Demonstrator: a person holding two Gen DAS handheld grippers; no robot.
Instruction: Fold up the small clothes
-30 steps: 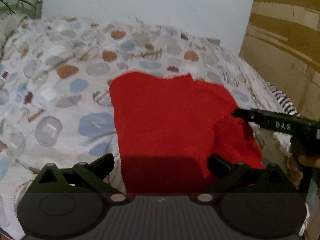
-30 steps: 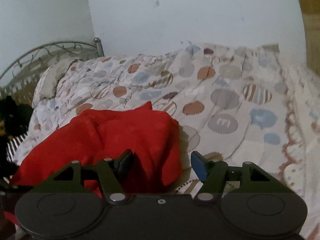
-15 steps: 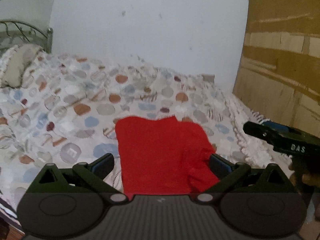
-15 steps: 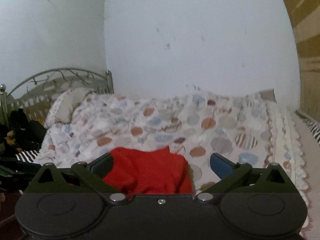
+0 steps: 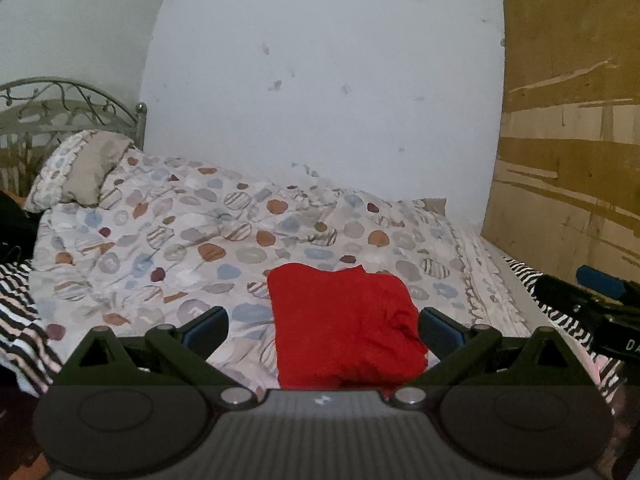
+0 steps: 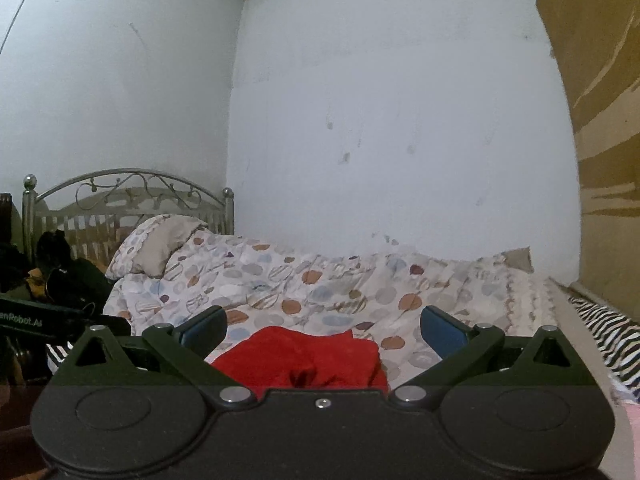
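My left gripper (image 5: 322, 330) and right gripper (image 6: 322, 330) gape wide, empty, and have pulled back and up from the folded red garment (image 5: 344, 324), which now lies smaller on the spotted quilt (image 5: 192, 240), well apart from the pillow (image 5: 80, 172).

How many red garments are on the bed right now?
1. A single red garment lies folded on the patterned bedspread near its front edge, just ahead of both open grippers. Anything below the camera bodies is hidden.
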